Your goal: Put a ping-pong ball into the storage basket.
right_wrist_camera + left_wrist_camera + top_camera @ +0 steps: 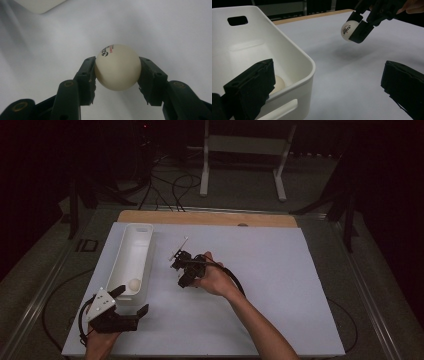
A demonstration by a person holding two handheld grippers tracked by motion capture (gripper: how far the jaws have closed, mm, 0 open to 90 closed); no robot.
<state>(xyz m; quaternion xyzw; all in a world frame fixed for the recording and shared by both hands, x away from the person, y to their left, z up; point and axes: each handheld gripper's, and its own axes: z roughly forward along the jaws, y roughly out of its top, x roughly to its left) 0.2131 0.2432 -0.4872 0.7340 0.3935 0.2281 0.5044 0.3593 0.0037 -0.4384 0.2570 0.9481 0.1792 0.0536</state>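
**White ball pinched above the table, a second ball in the bin**

The table [280, 285], covered by a white sheet with a strip of bare wood along its far edge, takes up most of the high view. On its left part stands a long white bin [134, 255], its length running from near to far, with a handle slot cut into the far end wall and another in the near one, as the left gripper view shows.

The left gripper [131, 302] sits at the near left of the table, at the bin's near end. Its jaws are spread wide and nothing is between them: in the left gripper view one jaw stands in front of the bin's near wall and the other is out over the bare sheet.

The right gripper [179, 270] is near the middle of the table, just right of the bin, held in a hand [212, 277] whose forearm comes in from the near edge. Its two jaws pinch a white ball [117, 67] from either side, with black and red print on the ball's top. In the left gripper view that ball [348, 30] hangs clear above the sheet, its shadow below it.

A second ball [134, 284] lies inside the bin at its near end, on the bottom close to the near wall.
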